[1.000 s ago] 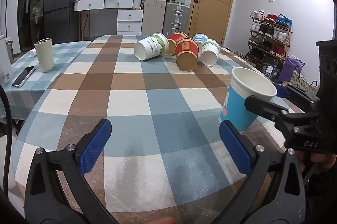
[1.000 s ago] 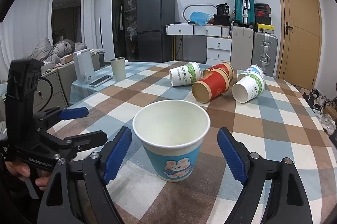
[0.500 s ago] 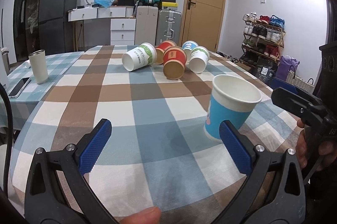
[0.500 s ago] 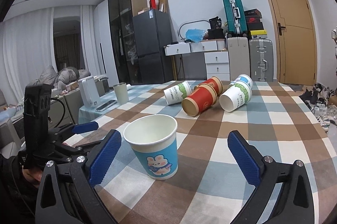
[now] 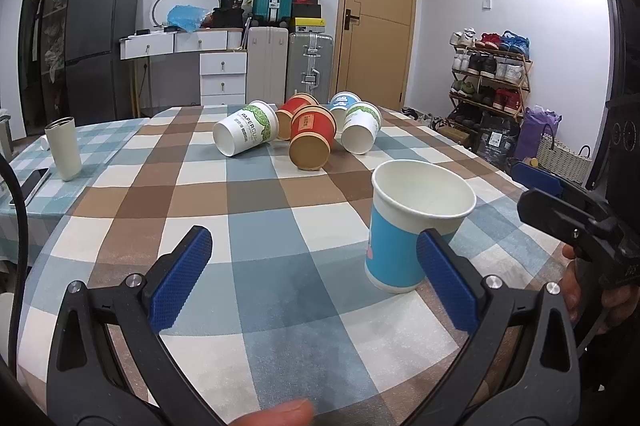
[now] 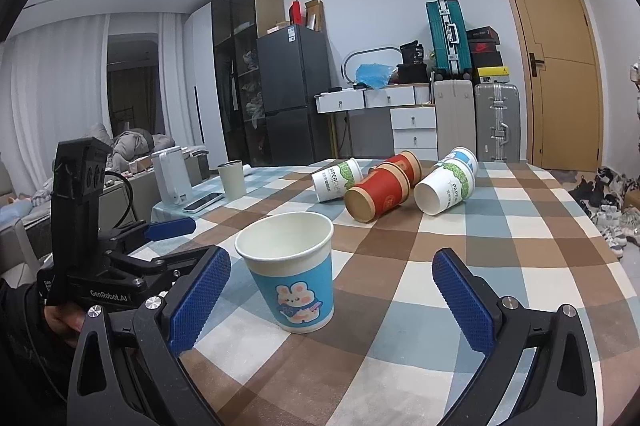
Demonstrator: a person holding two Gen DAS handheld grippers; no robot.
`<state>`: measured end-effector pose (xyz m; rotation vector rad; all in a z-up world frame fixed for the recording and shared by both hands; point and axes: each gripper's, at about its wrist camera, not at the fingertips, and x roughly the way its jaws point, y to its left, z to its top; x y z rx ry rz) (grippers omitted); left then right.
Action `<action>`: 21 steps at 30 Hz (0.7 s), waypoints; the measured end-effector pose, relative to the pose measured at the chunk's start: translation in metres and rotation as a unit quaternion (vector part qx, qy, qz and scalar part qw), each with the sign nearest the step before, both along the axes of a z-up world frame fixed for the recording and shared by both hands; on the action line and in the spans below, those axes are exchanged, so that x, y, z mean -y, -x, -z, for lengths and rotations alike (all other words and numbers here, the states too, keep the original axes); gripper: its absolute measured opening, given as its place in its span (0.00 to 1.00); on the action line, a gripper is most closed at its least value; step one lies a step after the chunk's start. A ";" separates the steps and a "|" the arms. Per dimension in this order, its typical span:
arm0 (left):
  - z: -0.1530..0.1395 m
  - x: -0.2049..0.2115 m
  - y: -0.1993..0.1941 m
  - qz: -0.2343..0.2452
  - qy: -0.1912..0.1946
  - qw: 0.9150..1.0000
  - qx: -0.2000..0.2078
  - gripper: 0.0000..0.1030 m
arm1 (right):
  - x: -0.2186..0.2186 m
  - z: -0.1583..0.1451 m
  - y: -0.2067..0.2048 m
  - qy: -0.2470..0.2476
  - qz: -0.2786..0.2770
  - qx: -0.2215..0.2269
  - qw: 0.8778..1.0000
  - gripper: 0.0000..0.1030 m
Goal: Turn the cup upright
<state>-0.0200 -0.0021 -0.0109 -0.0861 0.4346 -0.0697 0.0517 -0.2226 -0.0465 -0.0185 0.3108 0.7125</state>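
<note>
Cup (image 6: 293, 273), blue with a rabbit print and a white inside, stands upright with its mouth up on the checked desk (image 6: 460, 226). In the right wrist view it sits between the spread jaws of the right gripper (image 6: 329, 300), nearer the left pad than the right one, and clear of both pads. In the left wrist view the same cup (image 5: 412, 226) appears to the right, partly behind the right-hand pad of the left gripper (image 5: 314, 274), whose jaws are also spread wide with nothing between them but bare cloth. Farther back on the desk lie five other paper cups on their sides in a cluster: a white and green one (image 5: 245, 133), two red ones (image 5: 311, 142), another white and green one (image 5: 361, 132) and a blue and white one behind it. A pale tumbler (image 5: 63, 154) stands upright near a phone (image 5: 29, 186) at the left.
</note>
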 end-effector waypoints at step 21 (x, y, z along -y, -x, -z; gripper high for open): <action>-0.002 -0.008 0.006 -0.004 0.004 1.000 0.004 0.99 | 0.001 0.002 0.003 -0.002 -0.002 0.003 1.000 1.00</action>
